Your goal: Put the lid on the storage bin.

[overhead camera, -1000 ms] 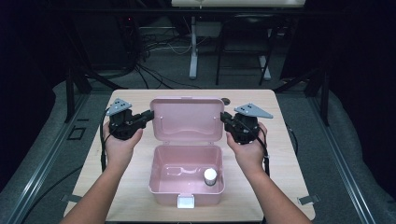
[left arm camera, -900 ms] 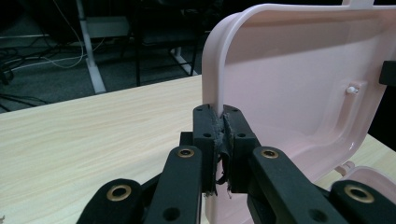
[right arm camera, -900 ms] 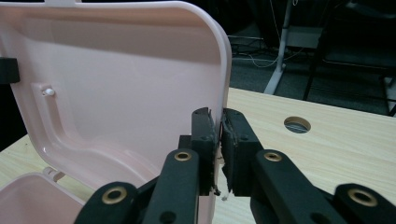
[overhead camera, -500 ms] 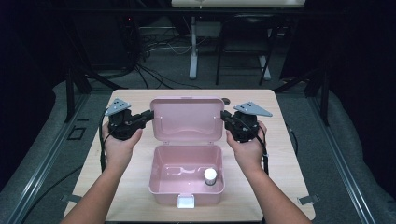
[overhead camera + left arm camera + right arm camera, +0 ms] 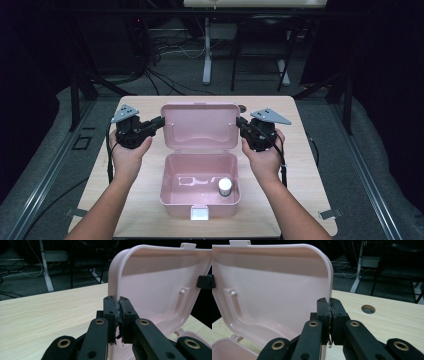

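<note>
High view: right hand-held gripper [image 5: 241,123] has just closed on unmoved lid [image 5: 199,125].

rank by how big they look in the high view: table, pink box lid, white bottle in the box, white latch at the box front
1. table
2. pink box lid
3 and 4. white bottle and white latch: they look much alike in size, so no ranking between them.

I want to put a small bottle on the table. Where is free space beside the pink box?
Bare wood lies left of the pink box toward the table edge, and right of it past the right forearm. The back strip is narrow. Around the lid it is crowded: the left gripper and right gripper clamp its sides.
</note>
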Available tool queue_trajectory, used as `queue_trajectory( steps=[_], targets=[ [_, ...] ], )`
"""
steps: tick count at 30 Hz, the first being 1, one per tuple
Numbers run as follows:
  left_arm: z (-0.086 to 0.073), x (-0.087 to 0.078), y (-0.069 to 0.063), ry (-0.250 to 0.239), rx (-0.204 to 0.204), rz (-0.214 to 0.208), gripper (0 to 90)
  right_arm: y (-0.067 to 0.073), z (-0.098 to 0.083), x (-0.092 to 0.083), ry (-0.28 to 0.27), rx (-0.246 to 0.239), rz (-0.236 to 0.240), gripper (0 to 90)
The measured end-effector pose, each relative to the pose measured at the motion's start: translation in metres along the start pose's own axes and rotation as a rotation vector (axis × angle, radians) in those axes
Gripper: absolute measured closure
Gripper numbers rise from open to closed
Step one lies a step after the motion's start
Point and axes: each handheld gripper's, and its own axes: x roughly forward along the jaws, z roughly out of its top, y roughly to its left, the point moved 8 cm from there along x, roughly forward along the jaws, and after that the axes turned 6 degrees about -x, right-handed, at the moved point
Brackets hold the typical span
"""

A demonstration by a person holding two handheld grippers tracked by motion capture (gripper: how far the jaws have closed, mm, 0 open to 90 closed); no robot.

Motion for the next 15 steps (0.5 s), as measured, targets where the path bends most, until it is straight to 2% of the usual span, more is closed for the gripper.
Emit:
queue_trajectory(
  steps=[2,7,15],
  targets=[
    [0.0,-0.002,0.0,0.0,0.003,-0.003,85.6,0.001,0.0,-0.002,-0.005,0.002,0.002,87.3],
    [0.0,-0.007,-0.001,-0.018,-0.019,-0.032,85.3,0.003,0.0,-0.007,-0.008,-0.007,0.015,85.0],
    [-0.002,-0.013,-0.005,-0.027,-0.003,-0.032,85.4,0.009,0.0,-0.014,-0.017,-0.018,0.017,83.9]
  ],
)
